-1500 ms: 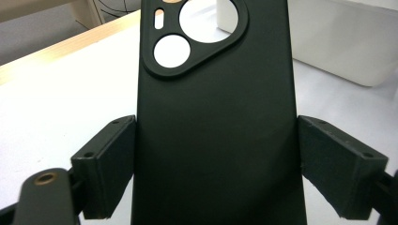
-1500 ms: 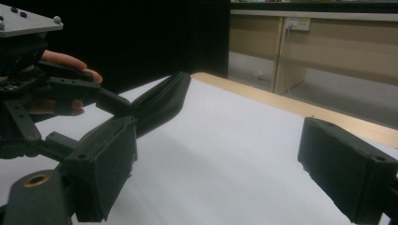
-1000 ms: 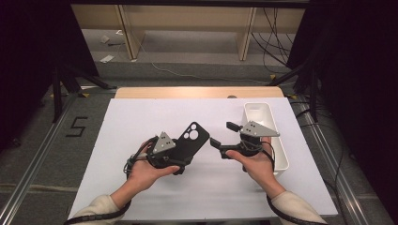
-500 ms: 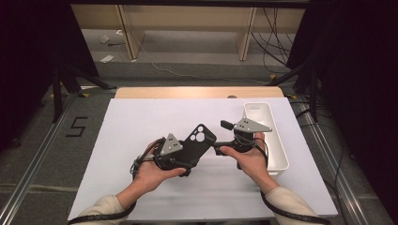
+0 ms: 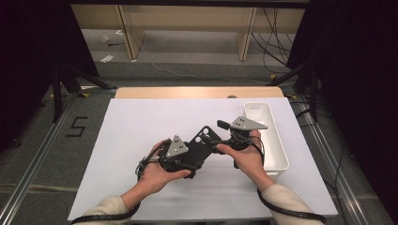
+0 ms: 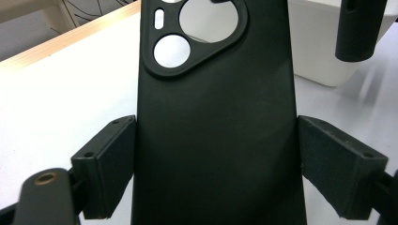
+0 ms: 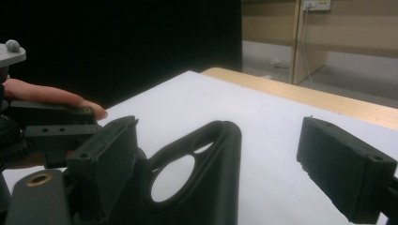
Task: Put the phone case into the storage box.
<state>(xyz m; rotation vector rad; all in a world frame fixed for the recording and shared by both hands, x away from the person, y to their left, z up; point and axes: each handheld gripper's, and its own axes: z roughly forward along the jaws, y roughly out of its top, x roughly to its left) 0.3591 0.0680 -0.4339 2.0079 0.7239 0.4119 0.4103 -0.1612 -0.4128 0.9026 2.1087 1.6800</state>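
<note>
**Phone case held between two claws above the counter**

The left claw (image 6: 216,164) clamps both pads on the long edges of the black phone case (image 6: 216,117). The right claw (image 7: 225,173) stands wide open around the case's camera end, one pad seemingly touching, the other apart. A white bin (image 5: 267,136) sits just beside on the counter (image 5: 141,122).

phone case (image 6: 216,126) – matt black rubbery plastic | bin (image 5: 270,136) – smooth white plastic
</note>
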